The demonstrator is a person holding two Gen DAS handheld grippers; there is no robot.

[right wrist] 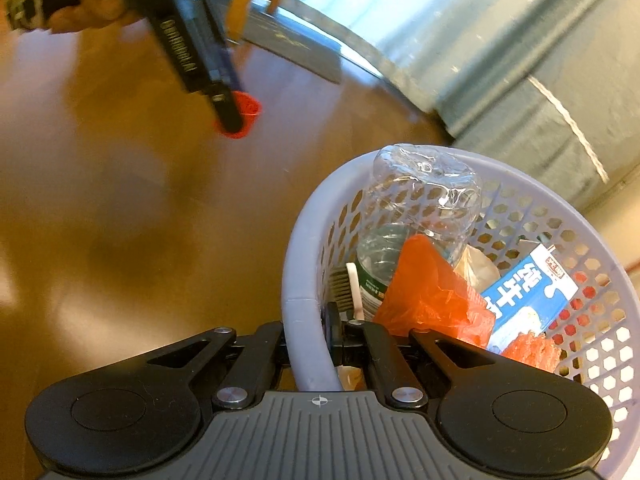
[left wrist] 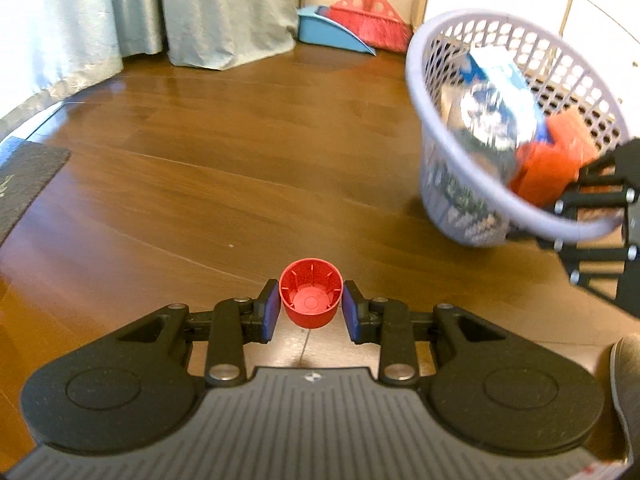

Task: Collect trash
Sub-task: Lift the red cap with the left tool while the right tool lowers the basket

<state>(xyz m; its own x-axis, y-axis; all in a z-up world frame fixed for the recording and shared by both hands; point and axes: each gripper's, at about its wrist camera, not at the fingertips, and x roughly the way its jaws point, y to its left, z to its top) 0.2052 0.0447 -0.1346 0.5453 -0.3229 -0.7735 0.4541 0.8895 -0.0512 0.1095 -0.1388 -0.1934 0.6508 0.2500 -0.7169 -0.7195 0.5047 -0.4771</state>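
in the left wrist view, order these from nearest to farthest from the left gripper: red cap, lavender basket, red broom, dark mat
1. red cap: held between the left gripper pads.
2. lavender basket: to the right, lifted and tilted.
3. dark mat: at the left edge; too close to the basket to rank firmly.
4. red broom: far back by the wall.

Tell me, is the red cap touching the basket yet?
Apart. The left wrist view shows the red cap held between the left gripper's fingers, with bare wooden floor between it and the basket.

Wooden floor (left wrist: 200,184) bears a dustpan (left wrist: 324,32), broom (left wrist: 372,20), and mat (left wrist: 24,176).
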